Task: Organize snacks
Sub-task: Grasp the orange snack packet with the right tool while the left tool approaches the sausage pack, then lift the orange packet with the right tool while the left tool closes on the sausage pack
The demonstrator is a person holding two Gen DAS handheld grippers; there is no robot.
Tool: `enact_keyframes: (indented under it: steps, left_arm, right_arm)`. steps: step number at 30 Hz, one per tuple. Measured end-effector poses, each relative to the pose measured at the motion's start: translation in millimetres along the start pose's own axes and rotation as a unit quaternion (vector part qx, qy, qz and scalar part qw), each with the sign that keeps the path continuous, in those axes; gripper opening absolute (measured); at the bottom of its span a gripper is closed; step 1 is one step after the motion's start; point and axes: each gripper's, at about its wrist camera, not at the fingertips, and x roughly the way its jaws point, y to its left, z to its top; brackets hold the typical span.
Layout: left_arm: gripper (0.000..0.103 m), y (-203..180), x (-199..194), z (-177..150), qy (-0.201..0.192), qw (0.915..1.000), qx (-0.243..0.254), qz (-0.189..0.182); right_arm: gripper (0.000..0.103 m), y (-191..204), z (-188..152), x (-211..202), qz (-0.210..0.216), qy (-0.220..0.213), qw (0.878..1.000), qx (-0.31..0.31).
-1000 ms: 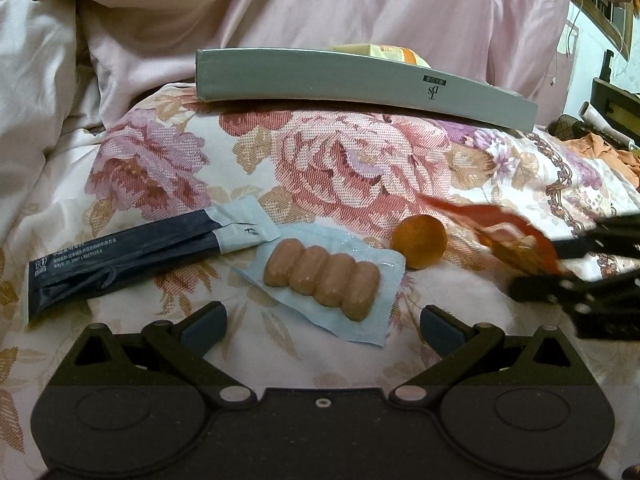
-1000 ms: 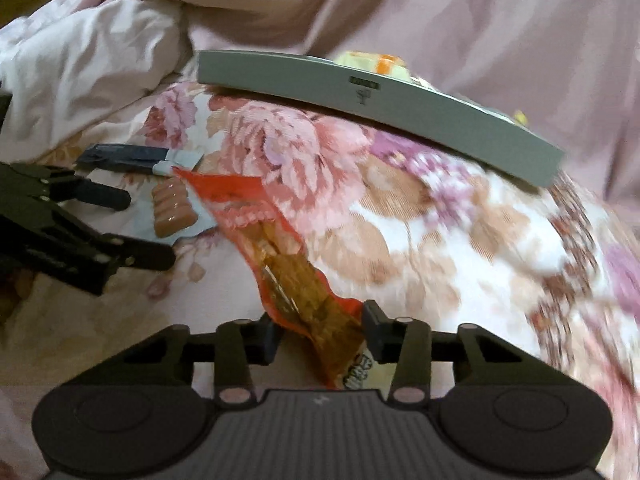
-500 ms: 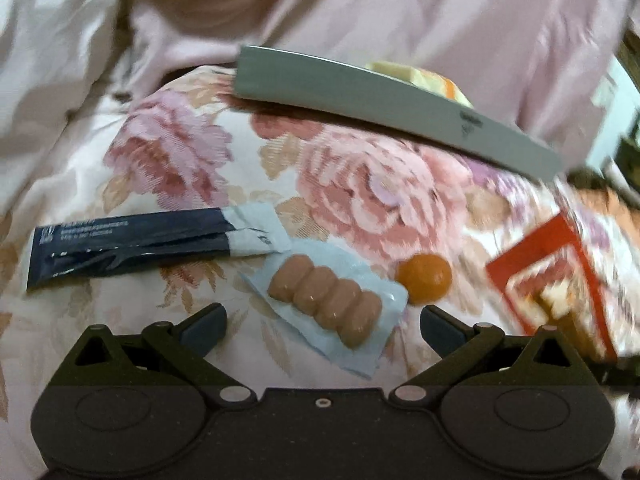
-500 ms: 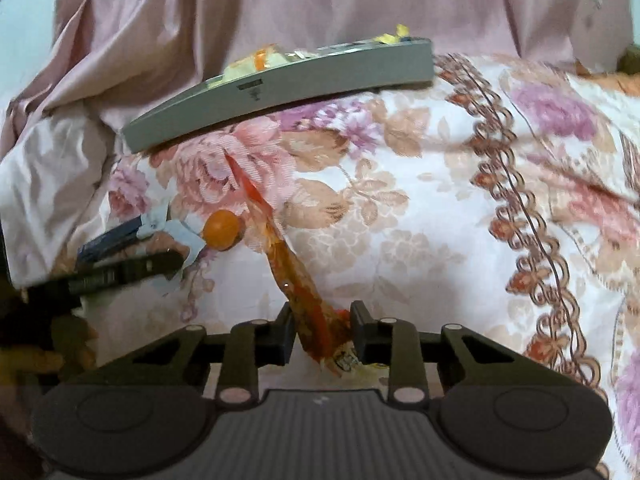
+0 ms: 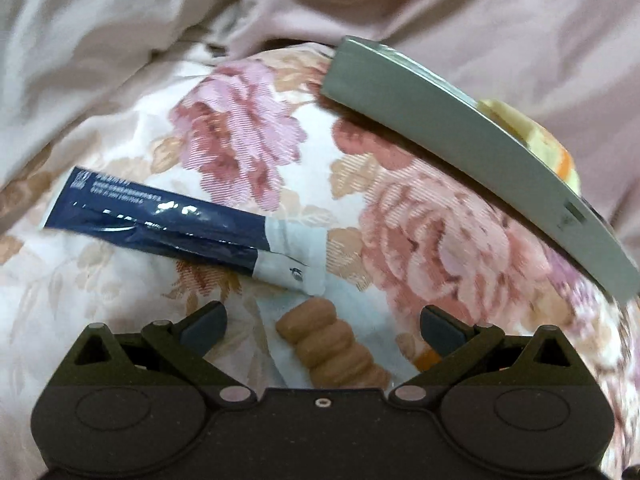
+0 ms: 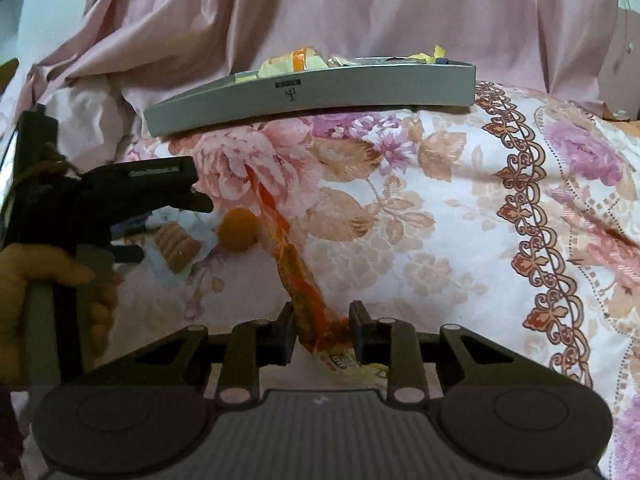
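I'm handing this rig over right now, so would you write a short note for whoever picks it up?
Right gripper: shut on the orange snack packet, which trails forward across the floral bedspread.
Left gripper: open, holding nothing, poised over the sausage pack.
On the bedspread: the sausage pack, the dark blue stick pack just beyond it, and the round orange snack beside the sausages.
Done: the grey tray at the far side already holds a few wrapped snacks.
Left: probably put the orange packet in the tray, then the sausage pack, blue stick pack and round snack.
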Motion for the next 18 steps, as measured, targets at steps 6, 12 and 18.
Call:
enact_keyframes:
  steps: [6,12,18]
  left_arm:
    - [0.102,-13.0,5.2,-1.3,-0.004,0.9989,-0.009,0.047]
    - [0.095,-24.0,3.7,-16.6,-0.026,0.996,0.035,0.078]
    - [0.087,-28.4,-3.8,-31.8,-0.044,0.9927,0.07,0.088]
  right_arm:
    - [0.032,-2.1,0.8,4.2,0.016,0.0,1.0,0.003]
    - [0.032,-4.3,2.6,5.6,0.022,-0.007,1.0,-0.003]
    - [0.036,-9.1,5.1,7.9,0.03,-0.004,1.0,0.003]
